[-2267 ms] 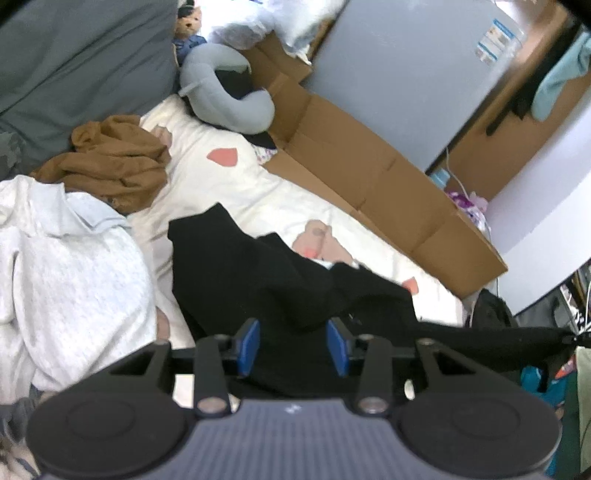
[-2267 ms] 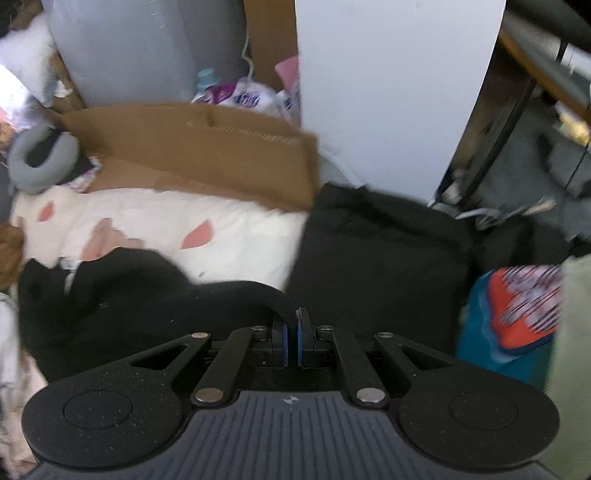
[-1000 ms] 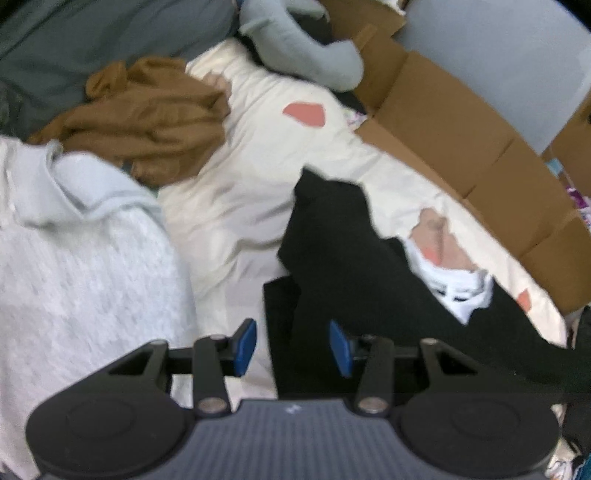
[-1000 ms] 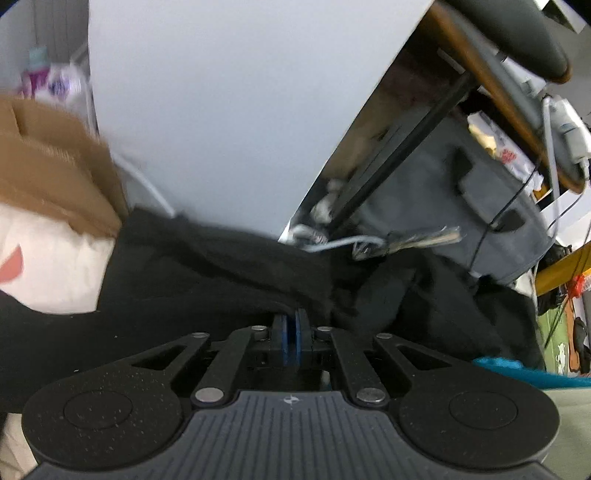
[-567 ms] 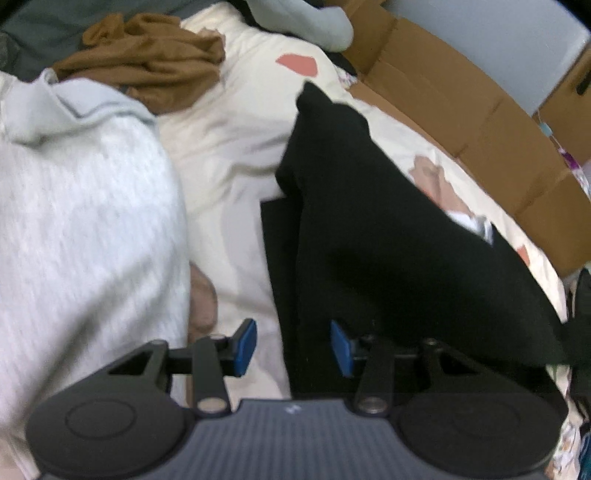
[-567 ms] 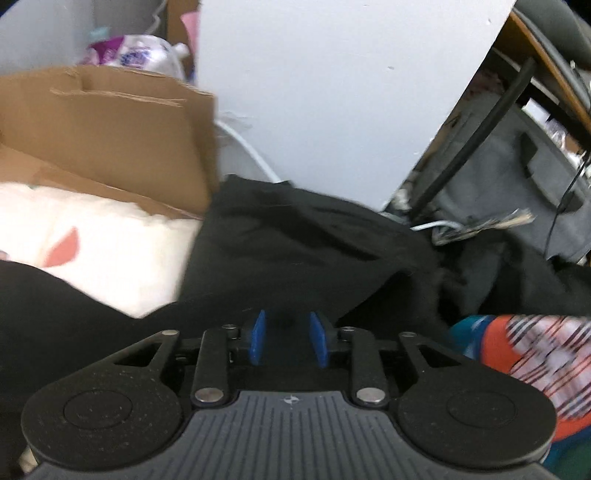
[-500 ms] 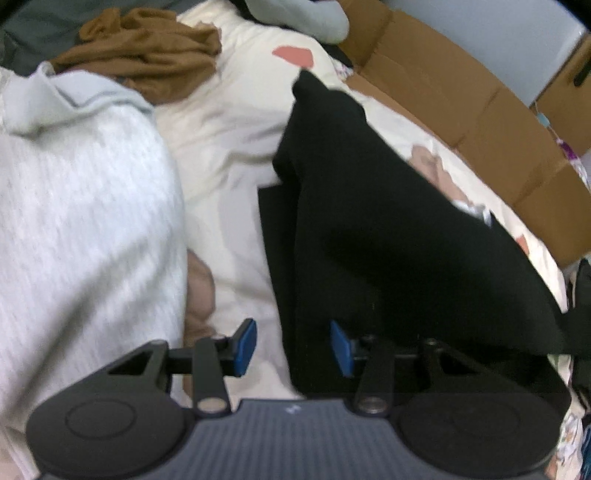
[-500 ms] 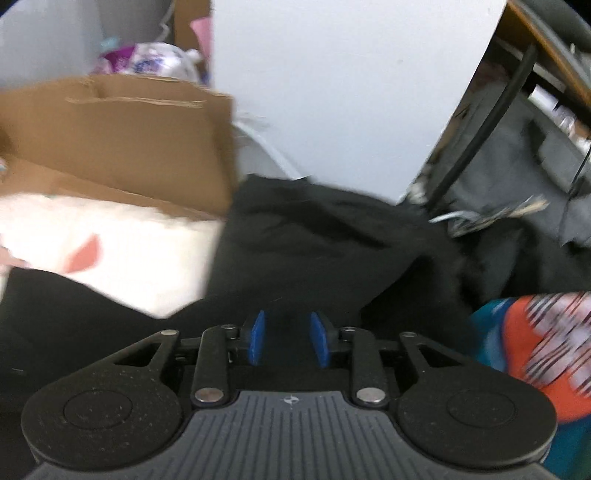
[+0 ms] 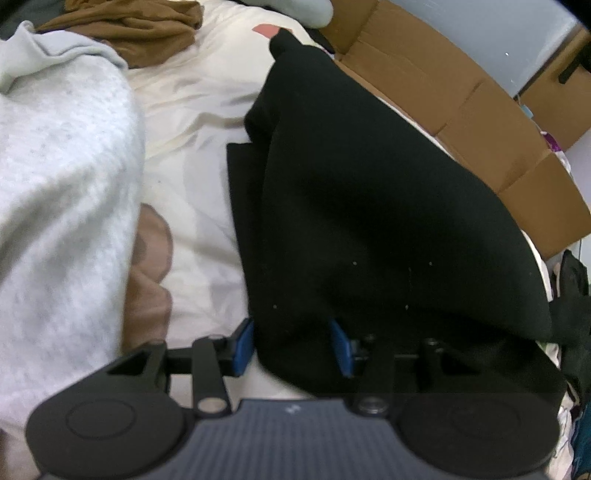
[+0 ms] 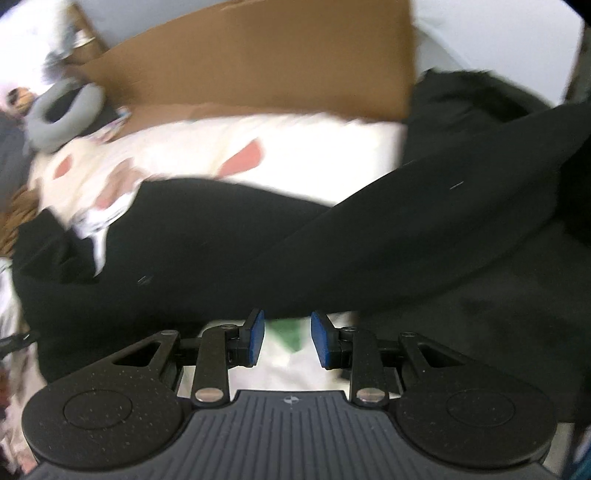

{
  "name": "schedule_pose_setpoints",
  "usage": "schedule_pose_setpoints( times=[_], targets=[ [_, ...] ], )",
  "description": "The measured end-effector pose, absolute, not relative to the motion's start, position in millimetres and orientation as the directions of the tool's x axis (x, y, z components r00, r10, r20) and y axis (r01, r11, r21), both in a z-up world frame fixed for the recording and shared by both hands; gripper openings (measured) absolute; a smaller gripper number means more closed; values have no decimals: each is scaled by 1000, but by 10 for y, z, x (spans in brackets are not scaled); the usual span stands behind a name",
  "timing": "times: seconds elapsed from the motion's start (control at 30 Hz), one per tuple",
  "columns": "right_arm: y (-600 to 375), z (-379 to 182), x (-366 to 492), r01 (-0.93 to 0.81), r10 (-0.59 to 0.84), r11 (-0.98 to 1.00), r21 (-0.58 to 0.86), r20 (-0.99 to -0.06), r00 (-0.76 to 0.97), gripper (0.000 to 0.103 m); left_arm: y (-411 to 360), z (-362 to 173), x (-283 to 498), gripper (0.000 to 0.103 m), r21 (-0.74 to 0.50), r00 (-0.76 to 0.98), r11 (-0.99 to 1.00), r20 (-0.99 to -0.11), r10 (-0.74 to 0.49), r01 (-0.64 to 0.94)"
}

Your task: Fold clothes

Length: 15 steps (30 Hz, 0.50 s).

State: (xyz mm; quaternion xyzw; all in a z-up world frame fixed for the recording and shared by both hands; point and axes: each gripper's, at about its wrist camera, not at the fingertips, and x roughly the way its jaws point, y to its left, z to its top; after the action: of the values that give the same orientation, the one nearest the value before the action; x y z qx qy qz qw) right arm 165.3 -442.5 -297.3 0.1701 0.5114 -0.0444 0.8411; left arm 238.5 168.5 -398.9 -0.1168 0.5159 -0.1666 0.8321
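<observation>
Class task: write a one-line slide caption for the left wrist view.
Open left hand-held gripper straddling the edge of a black garment on a cream bedsheet.

black garment (image 9: 369, 206), cream sheet (image 9: 199, 110) with pink patches, brown cardboard (image 10: 258, 62).

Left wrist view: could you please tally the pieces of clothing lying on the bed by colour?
Black: 1, the black garment spread between the open left tool fingers.
Light grey: 1, the grey knit garment.
Brown: 1, the brown garment, crumpled.
Total: 3, all on the cream bedsheet.
</observation>
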Motion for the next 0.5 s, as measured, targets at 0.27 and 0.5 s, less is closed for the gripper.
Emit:
schedule_pose_setpoints(
  times=[0.27,0.5],
  targets=[
    [-4068,-3167,1617,161,193,941,298,-863,467,36,1605,-3991,2388,47,-360,433,914,-805,-406,188],
    [-3751,-3342,1618,76,275,937,340,-857,436,41,1591,-4034,2426,48,-391,458,905,-782,-422,167]
  ],
)
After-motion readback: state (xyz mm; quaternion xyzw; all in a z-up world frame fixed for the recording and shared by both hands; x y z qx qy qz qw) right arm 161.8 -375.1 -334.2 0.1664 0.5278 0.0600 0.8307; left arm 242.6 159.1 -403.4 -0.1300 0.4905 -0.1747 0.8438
